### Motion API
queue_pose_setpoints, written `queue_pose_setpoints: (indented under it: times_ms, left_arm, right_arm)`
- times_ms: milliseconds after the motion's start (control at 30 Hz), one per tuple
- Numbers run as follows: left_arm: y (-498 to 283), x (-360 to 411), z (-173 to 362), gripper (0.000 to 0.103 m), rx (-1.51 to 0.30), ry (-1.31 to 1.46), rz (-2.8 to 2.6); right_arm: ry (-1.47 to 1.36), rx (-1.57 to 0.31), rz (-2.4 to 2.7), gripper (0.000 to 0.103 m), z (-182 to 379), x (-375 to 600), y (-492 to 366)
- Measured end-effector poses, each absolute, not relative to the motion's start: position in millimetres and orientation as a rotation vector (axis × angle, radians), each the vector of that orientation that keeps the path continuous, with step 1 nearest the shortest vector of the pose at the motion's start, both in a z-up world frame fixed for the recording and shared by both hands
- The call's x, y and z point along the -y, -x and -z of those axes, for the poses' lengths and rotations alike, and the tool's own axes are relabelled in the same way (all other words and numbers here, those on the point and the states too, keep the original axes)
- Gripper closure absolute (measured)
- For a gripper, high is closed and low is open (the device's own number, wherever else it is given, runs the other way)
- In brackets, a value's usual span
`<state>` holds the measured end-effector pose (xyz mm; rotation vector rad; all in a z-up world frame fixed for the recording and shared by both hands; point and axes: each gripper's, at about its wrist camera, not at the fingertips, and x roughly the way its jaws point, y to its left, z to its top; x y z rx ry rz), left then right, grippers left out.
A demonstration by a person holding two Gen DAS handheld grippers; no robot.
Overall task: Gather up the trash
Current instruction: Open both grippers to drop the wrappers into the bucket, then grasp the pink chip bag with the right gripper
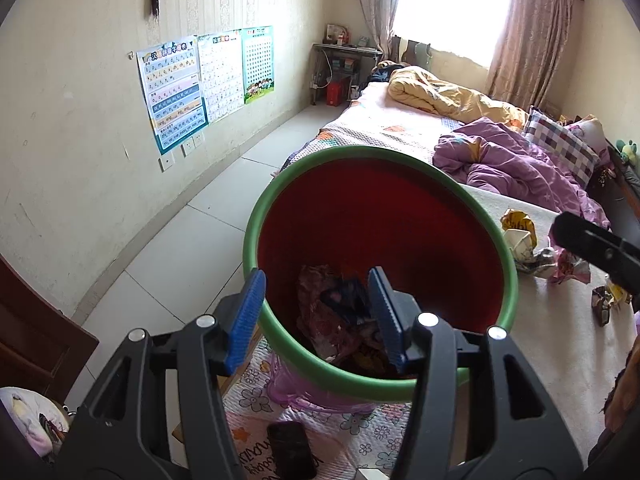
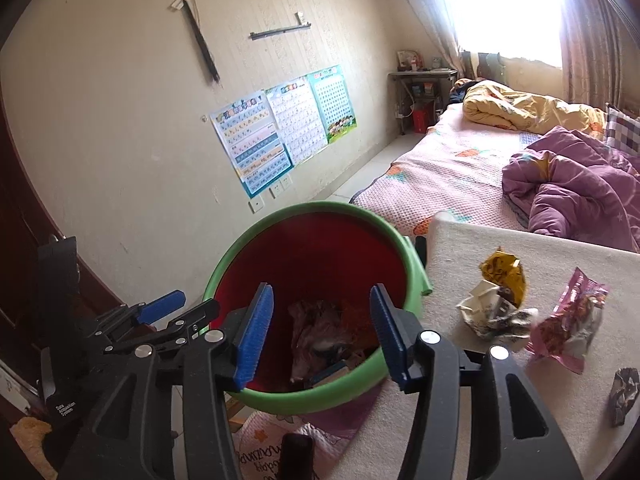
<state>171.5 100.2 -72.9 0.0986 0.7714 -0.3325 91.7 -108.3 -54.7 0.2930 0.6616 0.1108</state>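
Observation:
A red bin with a green rim (image 1: pixel 514 280) (image 2: pixel 412 268) stands beside a white table (image 1: pixel 520 344) (image 2: pixel 520 264) and holds several wrappers (image 1: pixel 336 320) (image 2: pixel 316 328). My left gripper (image 1: pixel 316 316) is open, its fingers straddling the bin's near rim; it also shows at the left of the right wrist view (image 2: pixel 168 312). My right gripper (image 2: pixel 320 332) is open and empty above the bin's mouth. On the table lie a yellow wrapper (image 2: pixel 502 274), crumpled white paper (image 2: pixel 492 312), a pink snack bag (image 2: pixel 568 324) and a dark foil wrapper (image 2: pixel 622 394).
A dark phone (image 1: pixel 290 448) lies on a flowered mat (image 1: pixel 360 432) below the bin. A bed with purple and yellow quilts (image 1: pixel 516 160) is behind the table. Posters (image 1: pixel 176 92) hang on the left wall. A wooden door (image 2: pixel 16 200) is at left.

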Motion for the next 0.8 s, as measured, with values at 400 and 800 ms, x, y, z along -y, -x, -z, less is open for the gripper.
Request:
queue_pose_setpoints:
  times_ms: [400, 800]
  left_arm:
    - [-131, -80, 64, 0.049, -0.764, -0.088, 0.386]
    - [-92, 23, 60, 0.041, -0.797, -0.094, 0.538]
  right_arm:
    - [-0.546, -0.731, 0.347, 0.031, 108, 277, -68]
    - [-0.704, -0.809, 0.062, 0.081, 134, 316, -61]
